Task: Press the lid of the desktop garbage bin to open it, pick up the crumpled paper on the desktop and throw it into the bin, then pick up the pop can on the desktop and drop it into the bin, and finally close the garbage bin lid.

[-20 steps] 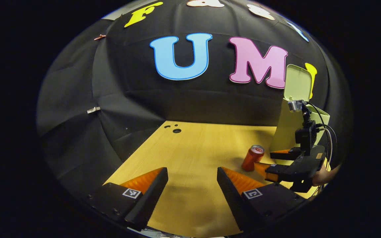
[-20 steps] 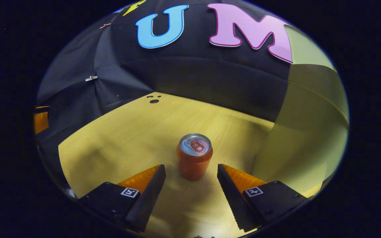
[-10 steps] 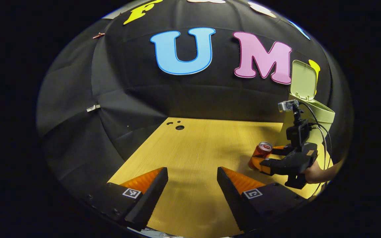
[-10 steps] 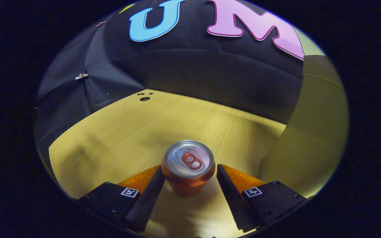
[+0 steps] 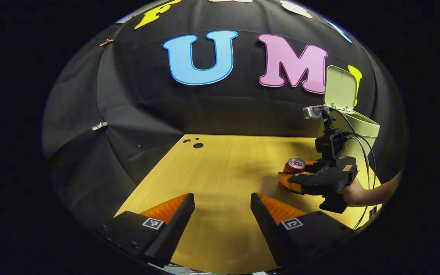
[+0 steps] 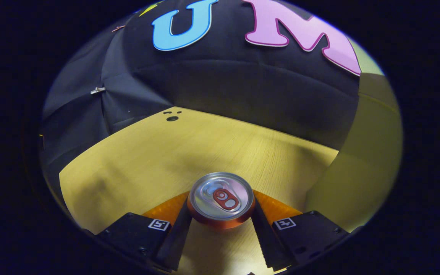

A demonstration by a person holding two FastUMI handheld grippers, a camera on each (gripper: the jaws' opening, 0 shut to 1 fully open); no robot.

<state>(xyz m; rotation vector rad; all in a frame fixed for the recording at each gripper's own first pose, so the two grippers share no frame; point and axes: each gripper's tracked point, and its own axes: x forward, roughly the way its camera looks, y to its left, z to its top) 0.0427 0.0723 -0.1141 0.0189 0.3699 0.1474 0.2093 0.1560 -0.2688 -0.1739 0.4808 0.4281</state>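
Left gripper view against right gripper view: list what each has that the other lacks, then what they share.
Left: the left tongs, open, and a hand holding the right tongs. Right: the pop can top close up, both fingers pressing its sides. Shared: pop can, green bin, wooden table.

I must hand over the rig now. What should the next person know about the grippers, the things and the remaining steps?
Left hand-held gripper: open, holds nothing, above the table.
Right hand-held gripper: both fingers press on the pop can, which stands upright beside the garbage bin.
Done: lid is up; no crumpled paper seen on the table.
Left: lift the can, drop it into the bin, close the lid.
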